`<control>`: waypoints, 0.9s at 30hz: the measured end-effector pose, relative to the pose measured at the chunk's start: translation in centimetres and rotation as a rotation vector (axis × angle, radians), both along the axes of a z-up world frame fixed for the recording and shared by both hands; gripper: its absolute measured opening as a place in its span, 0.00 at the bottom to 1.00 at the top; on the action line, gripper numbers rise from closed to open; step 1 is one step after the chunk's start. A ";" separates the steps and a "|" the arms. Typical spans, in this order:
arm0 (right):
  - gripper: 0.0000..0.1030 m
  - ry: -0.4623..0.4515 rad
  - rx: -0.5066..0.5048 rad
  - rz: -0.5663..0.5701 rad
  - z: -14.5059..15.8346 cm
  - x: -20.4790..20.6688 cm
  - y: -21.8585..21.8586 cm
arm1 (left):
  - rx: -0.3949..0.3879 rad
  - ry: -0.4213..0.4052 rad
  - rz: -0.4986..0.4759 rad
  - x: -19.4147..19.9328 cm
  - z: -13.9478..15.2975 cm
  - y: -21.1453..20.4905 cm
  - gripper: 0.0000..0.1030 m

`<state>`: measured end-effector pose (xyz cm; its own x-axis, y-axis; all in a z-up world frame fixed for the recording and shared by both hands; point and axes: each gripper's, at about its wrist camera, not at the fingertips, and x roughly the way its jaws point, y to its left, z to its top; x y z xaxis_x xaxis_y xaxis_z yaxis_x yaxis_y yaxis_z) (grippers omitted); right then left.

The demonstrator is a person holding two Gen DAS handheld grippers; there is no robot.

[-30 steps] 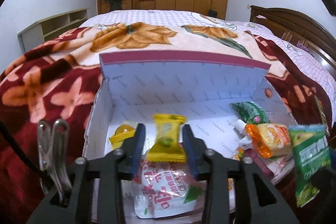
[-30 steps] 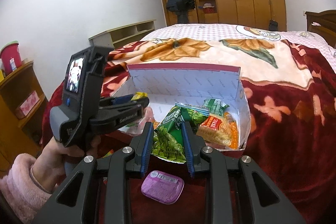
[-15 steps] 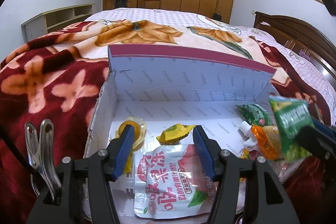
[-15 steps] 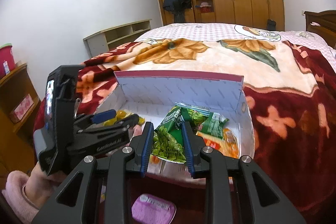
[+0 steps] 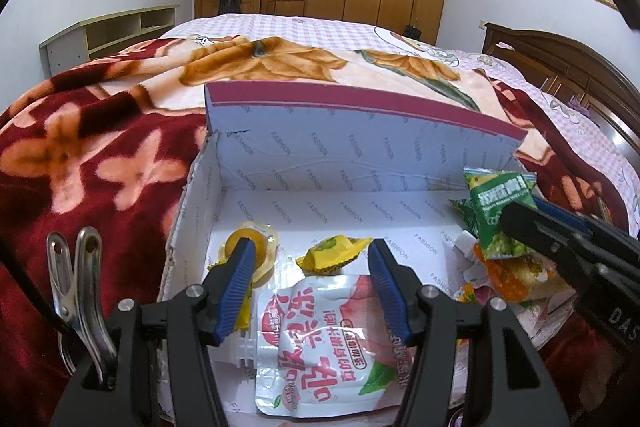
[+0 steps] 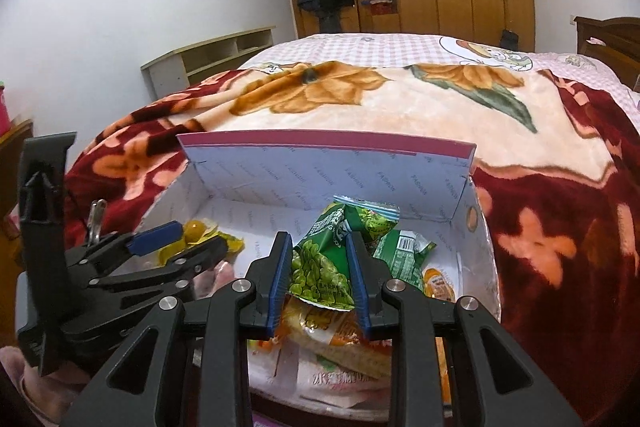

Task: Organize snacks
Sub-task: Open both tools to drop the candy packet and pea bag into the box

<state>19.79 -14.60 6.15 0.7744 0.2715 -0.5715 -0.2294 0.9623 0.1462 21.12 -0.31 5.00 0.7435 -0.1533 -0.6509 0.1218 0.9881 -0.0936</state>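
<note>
While pinched, green pea packet (image 6: 320, 263), crinkled, glossy

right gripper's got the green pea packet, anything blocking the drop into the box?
Nothing visible. The right gripper holds the green pea packet above the box, over the orange and green snack packets piled at that end.

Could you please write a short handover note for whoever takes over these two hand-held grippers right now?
Left hand-held gripper: open, empty, over the box's left part.
Right hand-held gripper: shut on a green pea packet, above the box's right side.
Done: yellow candy, jelly cup, pink pouch and several packets lie in the box.
Left: drop the pea packet in.
</note>
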 end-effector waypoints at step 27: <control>0.53 -0.030 0.070 0.015 1.8 -3.4 -0.1 | -0.005 -0.001 0.013 -1.0 1.2 0.8 0.60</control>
<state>16.38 -14.69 7.95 0.7863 0.3218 -0.5275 -0.2494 0.9463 0.2056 20.12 0.52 6.24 0.7462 -0.1474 -0.6491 0.1094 0.9891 -0.0988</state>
